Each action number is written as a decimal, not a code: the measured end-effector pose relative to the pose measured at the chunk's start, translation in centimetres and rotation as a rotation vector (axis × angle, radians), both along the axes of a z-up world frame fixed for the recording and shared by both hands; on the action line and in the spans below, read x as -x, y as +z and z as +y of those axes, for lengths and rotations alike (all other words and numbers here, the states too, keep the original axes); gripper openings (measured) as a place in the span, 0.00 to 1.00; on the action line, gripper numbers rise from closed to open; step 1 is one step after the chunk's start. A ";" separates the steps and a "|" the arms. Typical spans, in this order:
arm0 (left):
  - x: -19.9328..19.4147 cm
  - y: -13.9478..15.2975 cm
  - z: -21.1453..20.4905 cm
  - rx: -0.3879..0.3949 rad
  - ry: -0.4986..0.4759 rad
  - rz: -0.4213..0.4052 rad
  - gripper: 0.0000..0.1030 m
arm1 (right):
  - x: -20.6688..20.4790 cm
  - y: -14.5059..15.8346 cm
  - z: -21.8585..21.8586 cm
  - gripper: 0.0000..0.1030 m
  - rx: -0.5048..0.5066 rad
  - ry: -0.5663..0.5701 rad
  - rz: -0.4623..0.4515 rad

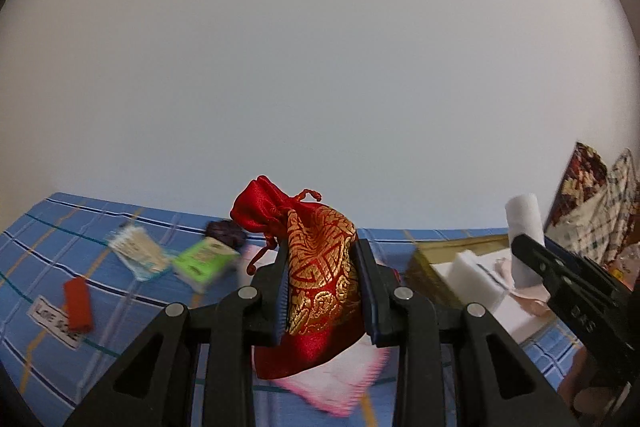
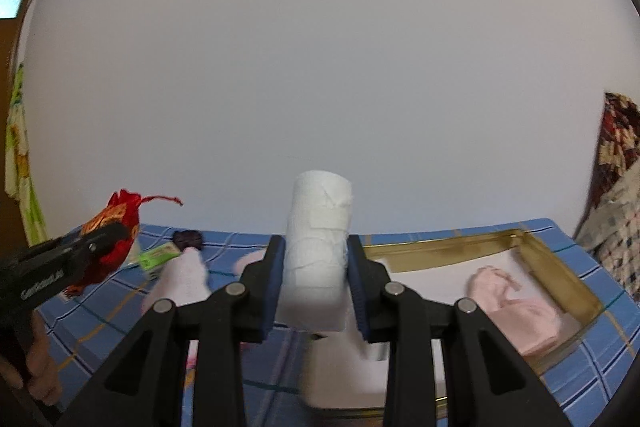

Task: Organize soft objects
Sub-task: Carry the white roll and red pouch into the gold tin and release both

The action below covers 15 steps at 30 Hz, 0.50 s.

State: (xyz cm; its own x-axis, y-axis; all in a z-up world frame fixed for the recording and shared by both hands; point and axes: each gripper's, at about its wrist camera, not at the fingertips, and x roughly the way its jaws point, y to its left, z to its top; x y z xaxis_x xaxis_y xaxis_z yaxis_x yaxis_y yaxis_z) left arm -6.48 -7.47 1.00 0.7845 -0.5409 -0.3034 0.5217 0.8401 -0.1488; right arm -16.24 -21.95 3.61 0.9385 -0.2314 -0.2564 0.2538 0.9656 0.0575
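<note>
1. Red satin with gold brocade: a drawstring pouch (image 1: 316, 267) sits clamped between the fingers of the left gripper (image 1: 323, 293), held clear above the blue checked cloth (image 1: 52, 239) that covers the table.
2. The right gripper (image 2: 314, 281) pinches a white gauze roll (image 2: 318, 247) upright between its fingers, its top standing above the fingertips.
3. A gold-rimmed tray (image 2: 560, 267) lies on the cloth, below and to the right of the roll in the right wrist view; a pale pink cloth (image 2: 516, 307) lies inside it on a white lining.
4. In the left wrist view, a red lighter-shaped item (image 1: 78, 303), a pack of cotton swabs (image 1: 138, 253), a green packet (image 1: 204, 263) and a dark scrunchie (image 1: 226, 233) lie on the cloth left of the pouch.
5. Under the pouch lies a white cloth with a pink edge (image 1: 340, 383); it is blurred, possibly a handkerchief.
6. The two grippers are near each other, side by side.
</note>
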 end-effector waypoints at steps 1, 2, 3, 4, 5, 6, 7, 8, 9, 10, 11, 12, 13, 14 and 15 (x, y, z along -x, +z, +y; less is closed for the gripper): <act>0.4 0.1 -0.6 -0.003 -0.006 -0.002 0.31 | 0.3 0.1 -0.7 0.30 0.002 -0.017 -0.004; 0.7 0.1 -1.4 -0.008 -0.015 -0.006 0.31 | 0.4 0.1 -1.1 0.30 0.007 -0.028 -0.006; 0.9 0.2 -1.9 -0.011 -0.021 -0.008 0.31 | 0.7 0.1 -1.6 0.30 0.012 -0.035 -0.006; 1.1 0.2 -2.4 -0.014 -0.028 -0.010 0.31 | 0.8 0.1 -2.2 0.30 0.020 -0.045 -0.005; 1.2 0.2 -2.9 -0.015 -0.037 -0.011 0.31 | 1.1 0.1 -2.9 0.30 0.025 -0.054 -0.006; 1.4 0.2 -3.5 -0.017 -0.046 -0.011 0.31 | 1.4 0.1 -3.4 0.30 0.027 -0.064 -0.009; 1.6 0.2 -4.1 -0.017 -0.056 -0.011 0.31 | 1.6 0.1 -4.0 0.30 0.029 -0.074 -0.011; 1.7 0.2 -4.7 -0.018 -0.066 -0.011 0.31 | 1.8 0.2 -4.5 0.30 0.031 -0.086 -0.012; 1.8 0.2 -5.1 -0.020 -0.074 -0.011 0.31 | 2.0 0.2 -4.9 0.30 0.033 -0.095 -0.013; 2.0 0.2 -5.6 -0.022 -0.082 -0.012 0.31 | 2.2 0.2 -5.3 0.30 0.039 -0.105 -0.011; 2.1 0.1 -6.4 -0.027 -0.093 -0.014 0.31 | 2.3 0.2 -5.6 0.30 0.049 -0.116 -0.009; 2.1 0.0 -6.9 -0.030 -0.099 -0.016 0.31 | 2.4 0.1 -5.9 0.30 0.059 -0.129 -0.008; 1.9 -0.2 -7.2 -0.033 -0.108 -0.016 0.31 | 2.5 0.1 -6.3 0.30 0.066 -0.141 -0.008; 2.1 -0.2 -7.8 -0.034 -0.119 -0.016 0.31 | 2.7 0.0 -6.8 0.30 0.067 -0.148 -0.007; 2.3 -0.2 -8.4 -0.038 -0.131 -0.015 0.31 | 2.7 0.0 -7.2 0.30 0.069 -0.156 -0.004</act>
